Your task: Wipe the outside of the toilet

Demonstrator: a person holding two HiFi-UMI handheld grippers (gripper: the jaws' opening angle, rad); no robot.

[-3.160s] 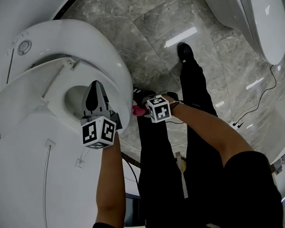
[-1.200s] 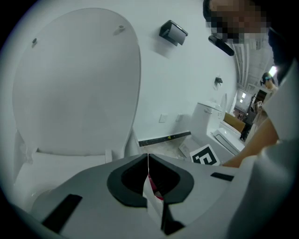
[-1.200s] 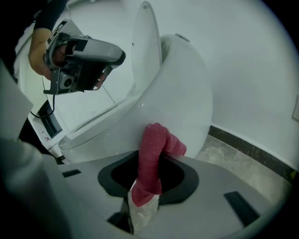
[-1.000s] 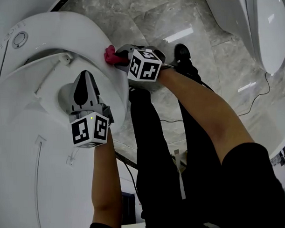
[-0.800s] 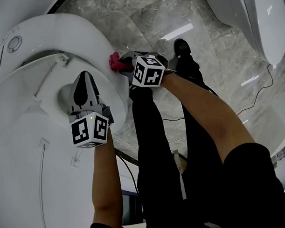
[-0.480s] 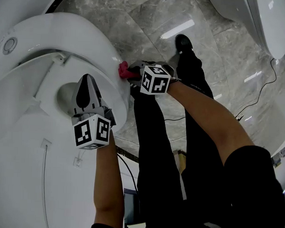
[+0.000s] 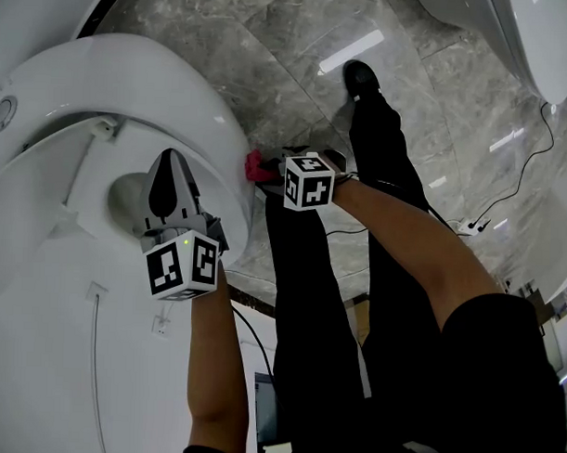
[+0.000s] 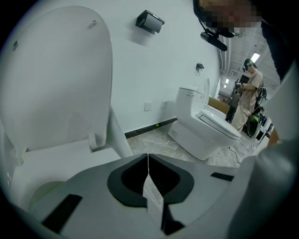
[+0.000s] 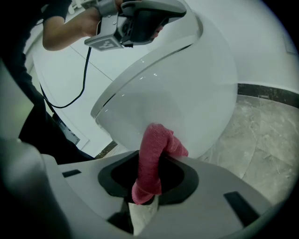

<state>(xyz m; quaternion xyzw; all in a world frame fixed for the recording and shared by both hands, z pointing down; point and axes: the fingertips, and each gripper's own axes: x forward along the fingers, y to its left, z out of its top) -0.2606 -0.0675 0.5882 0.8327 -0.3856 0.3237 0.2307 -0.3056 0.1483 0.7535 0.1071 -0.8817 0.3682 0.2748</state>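
Note:
The white toilet (image 7: 168, 73) fills the left of the head view, its lid (image 8: 56, 74) raised. A pink cloth (image 7: 257, 166) is clamped in my right gripper (image 7: 270, 170) and pressed against the bowl's curved outer wall (image 9: 187, 88), below the rim. In the right gripper view the cloth (image 9: 156, 151) bulges out between the jaws onto the porcelain. My left gripper (image 7: 167, 169) hangs over the open bowl, apart from the cloth. It is shut with nothing in it, and its two jaws meet in a thin line (image 8: 148, 156).
Grey marble floor (image 7: 299, 45) lies beside the bowl. The person's legs and shoes (image 7: 363, 80) stand close to the toilet. A second toilet (image 8: 205, 130) stands further along the wall, with another person (image 8: 251, 91) behind it. A cable (image 7: 507, 196) crosses the floor at right.
My right gripper has slid the pink cloth along the bowl's outer wall, from near the rim's far side down toward the person's legs. The left gripper has stayed over the bowl.

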